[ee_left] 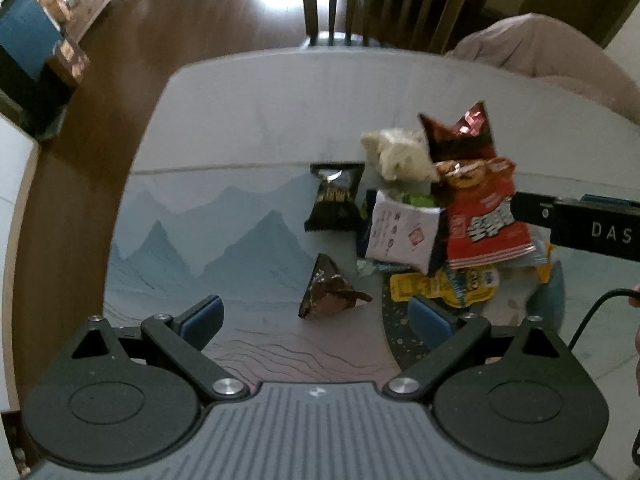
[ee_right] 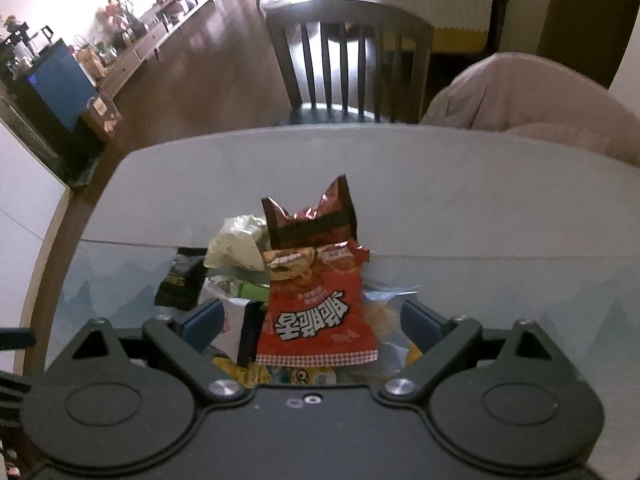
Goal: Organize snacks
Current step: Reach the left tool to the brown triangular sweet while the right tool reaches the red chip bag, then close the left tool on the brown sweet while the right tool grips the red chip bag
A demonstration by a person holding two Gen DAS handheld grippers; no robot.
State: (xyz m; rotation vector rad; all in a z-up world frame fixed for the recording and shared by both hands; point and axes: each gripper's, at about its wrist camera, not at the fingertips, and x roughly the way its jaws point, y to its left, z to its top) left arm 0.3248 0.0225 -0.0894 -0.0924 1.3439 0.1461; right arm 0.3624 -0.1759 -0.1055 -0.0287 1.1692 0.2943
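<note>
A heap of crinkled snack packets lies on a pale grey table [ee_left: 248, 92] whose near half carries a blue-grey mountain print. In the left wrist view the left gripper [ee_left: 316, 314] hangs above the table with its blue-padded fingers [ee_left: 204, 316] spread wide and nothing between them; a small dark brown triangular foil packet [ee_left: 328, 288] lies just ahead at twelve o'clock of it, apart from the heap. At about one o'clock sits the pile: a black rectangular sachet [ee_left: 336, 198], a white printed pouch [ee_left: 404, 228], a red plastic snack bag with bold white lettering [ee_left: 484, 216], a tall dark maroon foil bag [ee_left: 460, 132] standing behind it, a crumpled cream wrapper [ee_left: 400, 152] and a flat yellow cartoon packet [ee_left: 444, 284] underneath. In the right wrist view the right gripper [ee_right: 312, 320] is released, its jaws wide apart, straddling the red snack bag without the pads pressing on it; the maroon bag rises at twelve o'clock beyond. A dark wooden slat-back chair [ee_right: 344, 60] stands at the far table edge, and a pinkish cloth heap [ee_right: 532, 96] at two o'clock.
</note>
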